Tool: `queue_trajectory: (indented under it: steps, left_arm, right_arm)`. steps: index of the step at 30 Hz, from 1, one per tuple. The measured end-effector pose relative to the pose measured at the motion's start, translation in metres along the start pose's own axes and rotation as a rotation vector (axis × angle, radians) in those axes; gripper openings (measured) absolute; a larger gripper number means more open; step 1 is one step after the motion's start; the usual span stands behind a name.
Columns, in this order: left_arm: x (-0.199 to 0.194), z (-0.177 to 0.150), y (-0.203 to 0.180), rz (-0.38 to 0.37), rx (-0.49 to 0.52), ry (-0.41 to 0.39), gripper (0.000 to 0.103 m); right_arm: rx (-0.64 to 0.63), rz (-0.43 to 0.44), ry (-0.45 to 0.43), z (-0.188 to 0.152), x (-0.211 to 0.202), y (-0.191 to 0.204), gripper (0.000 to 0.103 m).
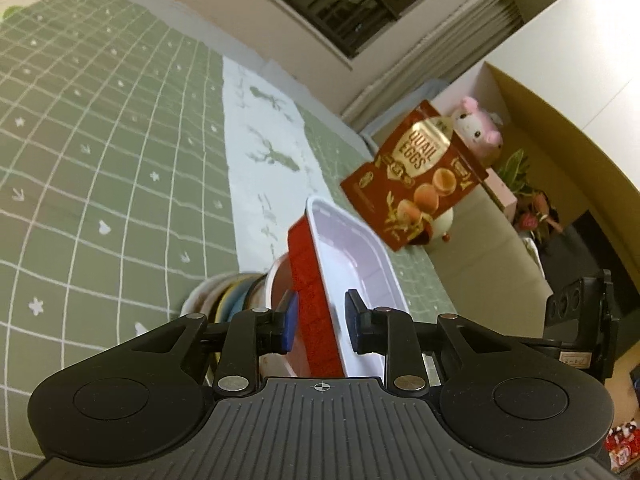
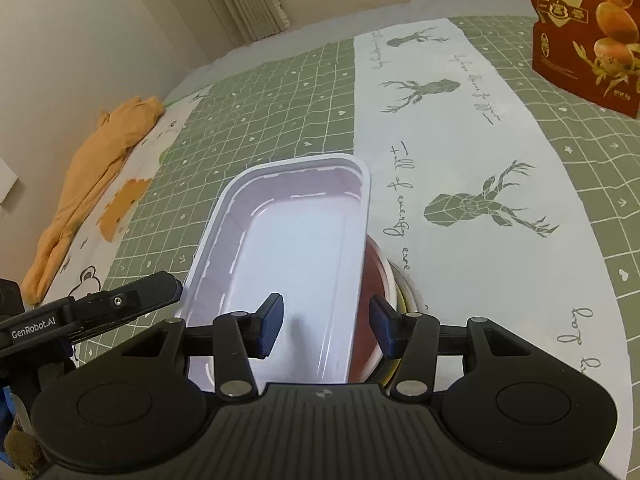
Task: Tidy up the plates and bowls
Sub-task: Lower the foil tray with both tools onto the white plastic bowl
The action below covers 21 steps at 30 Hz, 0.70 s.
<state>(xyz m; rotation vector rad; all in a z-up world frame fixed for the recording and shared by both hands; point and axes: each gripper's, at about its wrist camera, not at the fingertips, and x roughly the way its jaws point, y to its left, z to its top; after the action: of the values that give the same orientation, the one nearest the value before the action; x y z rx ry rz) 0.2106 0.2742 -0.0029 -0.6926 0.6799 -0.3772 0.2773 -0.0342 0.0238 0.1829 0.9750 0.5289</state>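
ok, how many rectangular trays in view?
1. The rectangular tray, red outside and white inside, sits on the stack of round dishes, with the left gripper straddling its side wall. Others could be hidden beneath.

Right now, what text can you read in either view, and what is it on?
"QUAIL EGGS": red snack pouch, standing on the green grid cloth.
"GenRobot.AI": left gripper's black body, seen in the right wrist view.
"Full of energy": cursive on the white deer runner; the remaining script is unclear.
Pouch small print: too blurred.

Rectangular dish [image 2: 296,248] atop the stacked bowls [image 1: 236,300] (on the cloth [image 2: 460,152]), quail-egg pouch [image 2: 584,28] behind.
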Motion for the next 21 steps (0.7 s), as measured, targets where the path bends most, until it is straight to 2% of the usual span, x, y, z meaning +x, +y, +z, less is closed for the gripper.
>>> queue_trajectory:
  steps: [4, 15, 21]
  left_arm:
    - [0.012, -0.004, -0.002, -0.037, -0.010, 0.068, 0.028]
    - [0.004, -0.013, -0.014, -0.035, 0.075, 0.076, 0.028]
    - [0.004, -0.006, -0.001, 0.007, 0.026, 0.049, 0.028]
  right_arm:
    - [0.001, 0.024, 0.026, -0.004, 0.003, 0.003, 0.048]
    - [-0.018, 0.016, 0.040, -0.010, -0.001, 0.004, 0.049]
    - [-0.014, 0.009, 0.020, -0.009, -0.004, 0.003, 0.049]
